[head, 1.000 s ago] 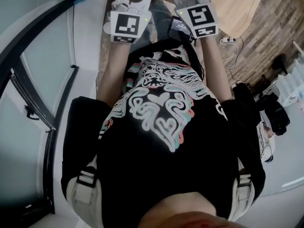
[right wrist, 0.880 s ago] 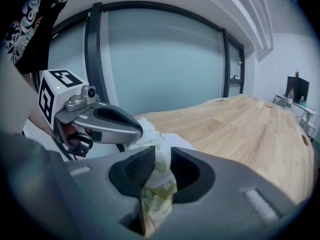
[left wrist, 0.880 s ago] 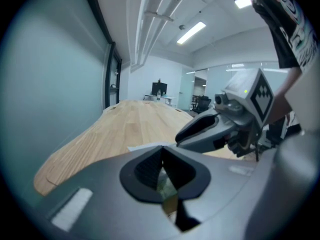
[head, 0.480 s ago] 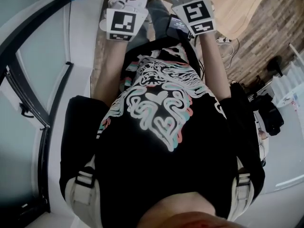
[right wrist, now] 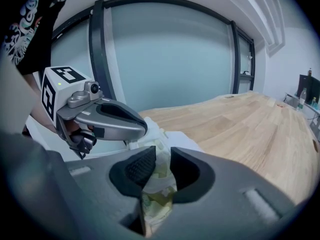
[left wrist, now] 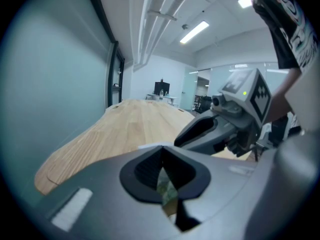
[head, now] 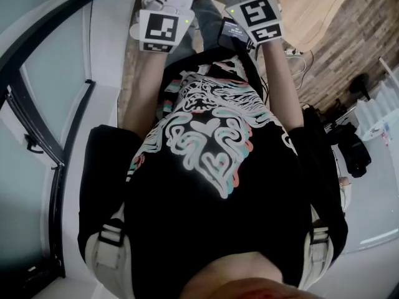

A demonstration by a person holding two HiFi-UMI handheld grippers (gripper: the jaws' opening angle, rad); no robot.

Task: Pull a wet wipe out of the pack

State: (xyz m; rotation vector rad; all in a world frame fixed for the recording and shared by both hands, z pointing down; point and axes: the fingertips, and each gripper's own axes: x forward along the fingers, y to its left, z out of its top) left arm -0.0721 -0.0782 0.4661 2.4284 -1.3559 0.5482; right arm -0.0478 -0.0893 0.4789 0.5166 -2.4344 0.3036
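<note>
Pack (right wrist: 156,193) mostly hidden behind jaws, jaws cropped — head view

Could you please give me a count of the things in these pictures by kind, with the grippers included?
grippers: 2, the left gripper and the right gripper
wet wipe pack: 1, caught between the jaws of both grippers
wooden table: 1
total: 4
</note>
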